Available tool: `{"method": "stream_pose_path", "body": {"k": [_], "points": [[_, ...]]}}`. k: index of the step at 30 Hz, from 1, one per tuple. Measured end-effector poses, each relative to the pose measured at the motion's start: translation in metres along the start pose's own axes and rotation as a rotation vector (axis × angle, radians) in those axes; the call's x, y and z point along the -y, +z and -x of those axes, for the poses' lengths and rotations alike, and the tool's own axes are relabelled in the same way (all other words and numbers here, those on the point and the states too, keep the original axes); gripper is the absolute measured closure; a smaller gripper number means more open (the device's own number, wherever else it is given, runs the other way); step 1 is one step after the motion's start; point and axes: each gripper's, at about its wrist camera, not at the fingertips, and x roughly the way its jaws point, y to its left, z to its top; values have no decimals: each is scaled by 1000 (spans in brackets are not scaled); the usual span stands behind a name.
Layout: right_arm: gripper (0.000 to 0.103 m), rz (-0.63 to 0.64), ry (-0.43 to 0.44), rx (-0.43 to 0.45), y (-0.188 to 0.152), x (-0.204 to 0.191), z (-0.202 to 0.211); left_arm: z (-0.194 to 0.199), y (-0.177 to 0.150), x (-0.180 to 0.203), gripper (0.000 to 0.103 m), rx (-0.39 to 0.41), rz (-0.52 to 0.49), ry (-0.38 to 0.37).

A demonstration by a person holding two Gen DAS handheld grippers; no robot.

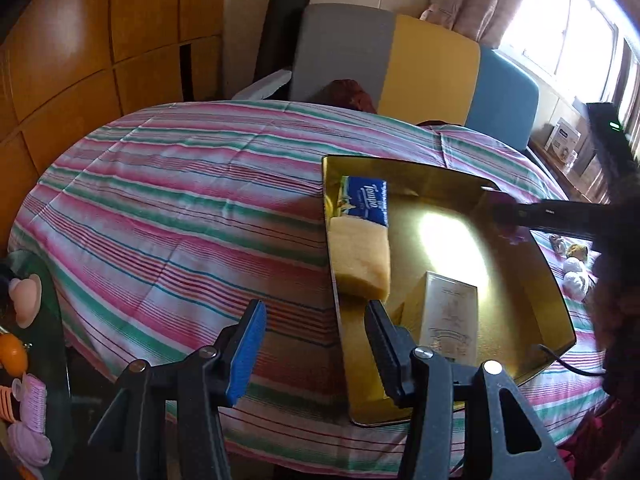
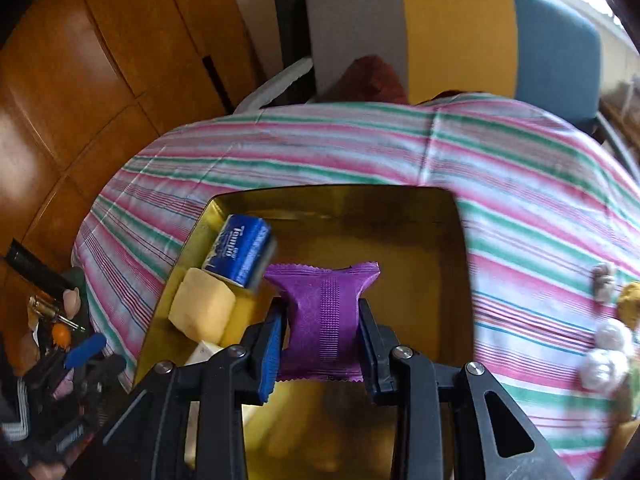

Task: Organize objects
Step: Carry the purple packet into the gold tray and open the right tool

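Note:
A shiny gold tray (image 1: 520, 280) lies on the striped tablecloth (image 1: 180, 200). In it are a blue tissue pack (image 1: 366, 200), a yellow sponge (image 1: 360, 264) and a pale gold box (image 1: 448, 316). My left gripper (image 1: 316, 312) is open and empty, straddling the tray's near left rim. My right gripper (image 2: 322, 312) is shut on a purple packet (image 2: 324, 292) and hangs over the gold tray (image 2: 420, 272), just right of the tissue pack (image 2: 240, 252) and sponge (image 2: 202, 310). In the left wrist view the right gripper (image 1: 516, 216) reaches in over the tray's far right side.
White pearly balls (image 2: 606, 354) and small trinkets (image 2: 630, 304) lie on the cloth right of the tray. A dark side table (image 1: 48, 320) at the left holds pink rollers (image 1: 34, 404) and an orange item (image 1: 14, 354). A grey, yellow and blue chair (image 1: 436, 64) stands behind the table.

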Motion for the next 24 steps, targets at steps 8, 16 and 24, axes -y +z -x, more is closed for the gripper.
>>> {"method": "stream_pose_path", "body": {"k": [8,16,24], "points": [[69,-34,-52,-77,31,-16,-70,-6,0,-19,51,-14,54,-6],[63,-42,-46,-93,48,-26,-100,-13,0,-32,51,-34,88,-3],[47,-110,45,-96,19,-20,-74,-13,-1,-34,51,-30,92,6]]}}
